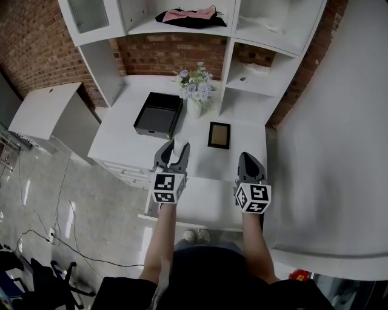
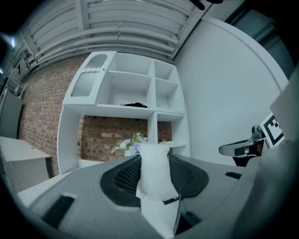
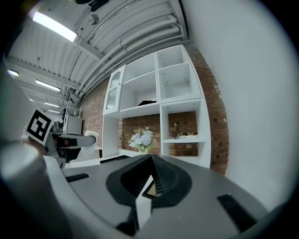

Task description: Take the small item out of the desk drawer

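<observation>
Left gripper: jaws clamped on a small white cloth pouch. The pouch stands upright between the pads, its frayed lower hem showing in the left gripper view and its top poking above the jaw tips. It is held in the air over the front edge of the white desk, clear of the surface, and is not in any drawer. Right gripper: jaw tips together with nothing between them (through the small gap lower down, only the desk top and a corner of the picture frame show). It hovers level with the left gripper, well apart from it, on the person's right. On the desk: a black tray left of centre, a vase of pale flowers just behind and right of the tray, and the dark picture frame lying flat near the right gripper. Shelf unit stands behind the desk; a pink and black cloth lies on an upper shelf. A white panel juts from the desk front beneath both grippers; I cannot tell whether it is the open drawer.
</observation>
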Tool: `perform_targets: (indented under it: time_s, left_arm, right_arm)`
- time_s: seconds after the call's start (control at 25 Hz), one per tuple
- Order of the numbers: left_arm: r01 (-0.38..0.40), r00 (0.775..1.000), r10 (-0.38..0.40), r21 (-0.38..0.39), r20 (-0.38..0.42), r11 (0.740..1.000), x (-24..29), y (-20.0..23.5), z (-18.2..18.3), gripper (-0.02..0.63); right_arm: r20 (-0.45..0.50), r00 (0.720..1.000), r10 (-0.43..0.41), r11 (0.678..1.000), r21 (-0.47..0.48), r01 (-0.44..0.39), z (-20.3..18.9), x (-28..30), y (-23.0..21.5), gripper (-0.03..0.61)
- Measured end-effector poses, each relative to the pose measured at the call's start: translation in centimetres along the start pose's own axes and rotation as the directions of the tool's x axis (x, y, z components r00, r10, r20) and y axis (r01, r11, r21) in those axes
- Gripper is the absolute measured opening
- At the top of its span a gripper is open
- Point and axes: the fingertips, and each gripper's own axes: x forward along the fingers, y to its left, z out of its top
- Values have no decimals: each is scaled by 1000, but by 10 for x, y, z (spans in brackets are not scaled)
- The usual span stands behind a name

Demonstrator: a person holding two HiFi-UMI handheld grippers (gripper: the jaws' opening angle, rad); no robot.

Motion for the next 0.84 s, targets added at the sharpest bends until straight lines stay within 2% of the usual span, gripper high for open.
perform_targets:
  time_s: [0.84]
  left_arm:
    - [5, 1000, -5, -8, -17, 1000, -2, 1, -5, 167]
  right_arm:
    - [-10, 1000, 5, 1000, 12, -5, -3, -1, 2, -3]
